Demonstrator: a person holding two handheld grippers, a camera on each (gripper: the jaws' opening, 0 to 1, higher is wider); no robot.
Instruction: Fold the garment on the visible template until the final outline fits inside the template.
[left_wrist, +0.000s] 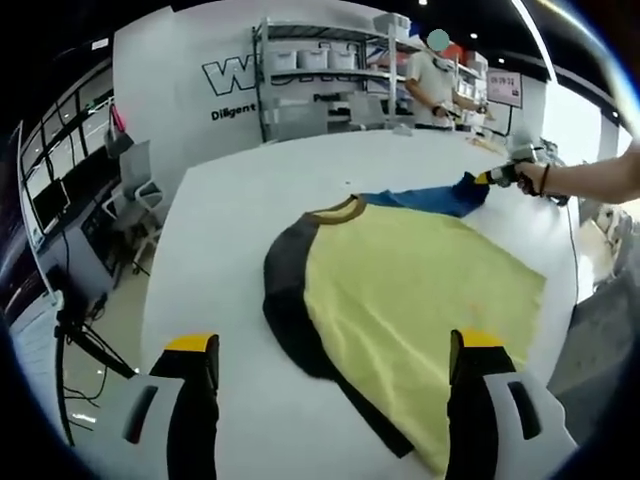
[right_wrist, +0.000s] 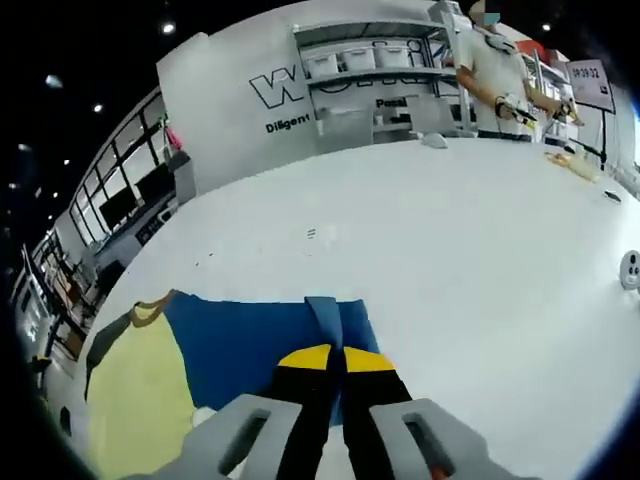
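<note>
Two grippers at work on one garment (left_wrist: 400, 300), spread flat on the white table (left_wrist: 230, 200) with the yellow body up, dark sleeve and side to the left of the yellow panel, ribbed collar (left_wrist: 337, 210) at the far edge. Left to right in the left gripper view: left gripper (left_wrist: 335, 365) held above the near hem, jaws spread wide and gripping nothing, the dark sleeve ahead of the left jaw and the yellow hem just under the right one; probably poised there to take that near edge for a fold. Farther right, beyond the collar, blue sleeve (left_wrist: 430, 197) drawn out taut toward the right gripper (left_wrist: 500, 176), seemingly pulled straight so as to lie smooth before folding. No template outline clearly made out on the table. In the right gripper view: yellow panel (right_wrist: 135, 400) at lower left, blue sleeve (right_wrist: 250, 345) just right of it, and the right gripper (right_wrist: 328, 358) with yellow tips pressed together, pinching the sleeve's end, a strip of blue cloth rising straight ahead of the tips. Beyond the table, shelving (right_wrist: 380, 80) and a person (right_wrist: 495, 75) standing.
</note>
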